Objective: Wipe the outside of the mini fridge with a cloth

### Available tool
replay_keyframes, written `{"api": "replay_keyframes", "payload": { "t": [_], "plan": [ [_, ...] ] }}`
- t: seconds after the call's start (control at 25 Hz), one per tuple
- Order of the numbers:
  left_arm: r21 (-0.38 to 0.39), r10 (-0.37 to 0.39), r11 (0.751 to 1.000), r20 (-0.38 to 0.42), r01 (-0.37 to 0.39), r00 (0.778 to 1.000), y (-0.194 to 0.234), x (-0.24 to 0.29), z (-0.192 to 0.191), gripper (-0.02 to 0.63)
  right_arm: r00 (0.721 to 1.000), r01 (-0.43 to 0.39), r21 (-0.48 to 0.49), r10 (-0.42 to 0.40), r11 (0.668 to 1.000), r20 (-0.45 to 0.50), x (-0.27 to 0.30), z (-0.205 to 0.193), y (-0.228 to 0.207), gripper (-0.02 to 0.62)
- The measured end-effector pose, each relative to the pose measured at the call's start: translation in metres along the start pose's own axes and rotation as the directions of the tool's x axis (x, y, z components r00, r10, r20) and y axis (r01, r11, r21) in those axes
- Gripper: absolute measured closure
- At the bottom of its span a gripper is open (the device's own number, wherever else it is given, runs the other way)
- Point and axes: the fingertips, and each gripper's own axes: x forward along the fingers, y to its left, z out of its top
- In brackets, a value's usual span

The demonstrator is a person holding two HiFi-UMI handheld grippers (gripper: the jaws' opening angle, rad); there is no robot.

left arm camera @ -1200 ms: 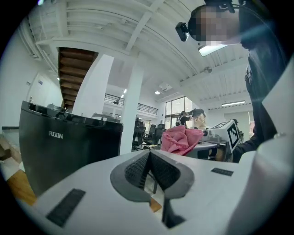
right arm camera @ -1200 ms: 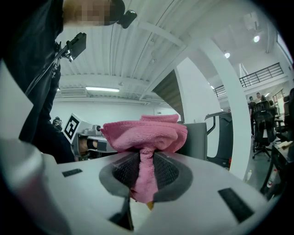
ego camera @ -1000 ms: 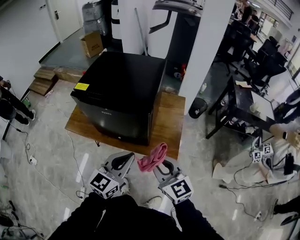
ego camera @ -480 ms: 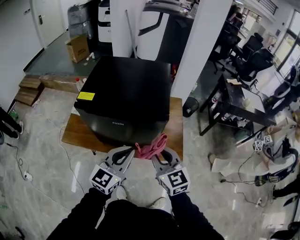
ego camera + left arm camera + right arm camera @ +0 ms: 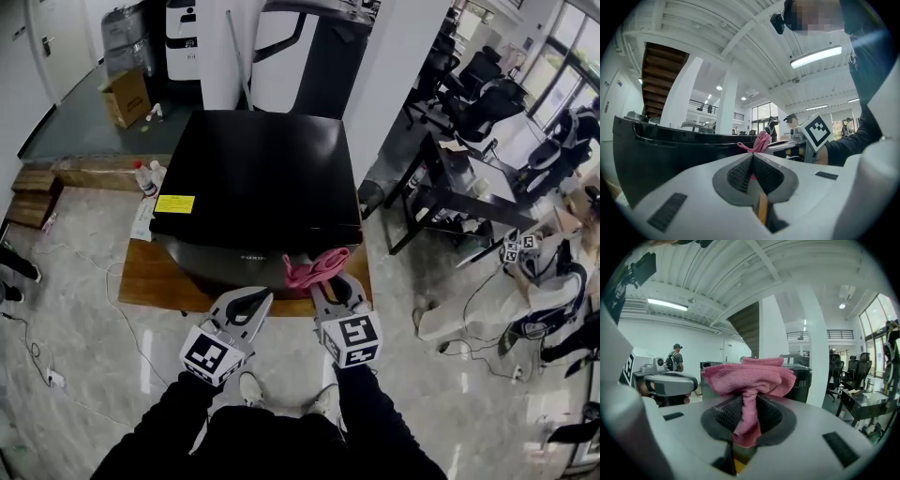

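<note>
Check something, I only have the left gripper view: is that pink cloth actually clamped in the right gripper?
Observer: Yes. The right gripper view shows the right gripper shut on the pink cloth, which is bunched above the jaws.
Operator: Where is it relative to the fridge?
Observer: In the head view it is by the near right corner of the mini fridge top. I cannot tell if it touches.
Operator: Anything on top?
Observer: A yellow label at the near left corner.

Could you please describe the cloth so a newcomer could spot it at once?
Start at the black mini fridge on the wooden board. At its near right corner, the right gripper is shut on a bunched cloth, the only pink thing nearby.
</note>
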Motion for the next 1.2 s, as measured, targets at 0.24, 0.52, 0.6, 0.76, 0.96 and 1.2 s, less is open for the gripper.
{"api": "replay_keyframes", "payload": {
  "t": [0.24,0.52,0.6,0.76,0.96,1.2],
  "plan": [
    [-0.028,-0.031,0.999,-0.009,0.031,0.999,0.012,0.001,-0.015,0.6,0.997,0.074,-0.027,-0.074,0.997,0.001,0.019,-0.001,0.0,0.522],
    [-0.061,-0.014,0.998,-0.023,0.012,1.0,0.019,0.013,-0.043,0.6,0.994,0.106,-0.022,-0.107,0.994,-0.035,0.028,-0.049,-0.005,0.525],
    [-0.069,-0.001,0.998,-0.024,-0.001,1.0,0.022,0.016,-0.055,0.6,0.992,0.11,-0.016,-0.111,0.994,-0.054,0.033,-0.066,-0.005,0.525],
    [-0.078,0.034,0.996,-0.052,-0.038,0.998,0.026,0.028,-0.088,0.6,0.989,0.099,0.018,-0.096,0.995,-0.116,0.044,-0.108,-0.01,0.525],
    [-0.08,0.061,0.995,-0.077,-0.067,0.995,0.034,0.041,-0.135,0.6,0.98,0.094,0.04,-0.085,0.995,-0.178,0.056,-0.156,-0.014,0.525],
    [-0.081,0.059,0.994,-0.132,-0.07,0.99,0.041,0.053,-0.192,0.6,0.957,0.082,0.077,-0.057,0.994,-0.284,0.075,-0.227,-0.016,0.526]
  ]
}}
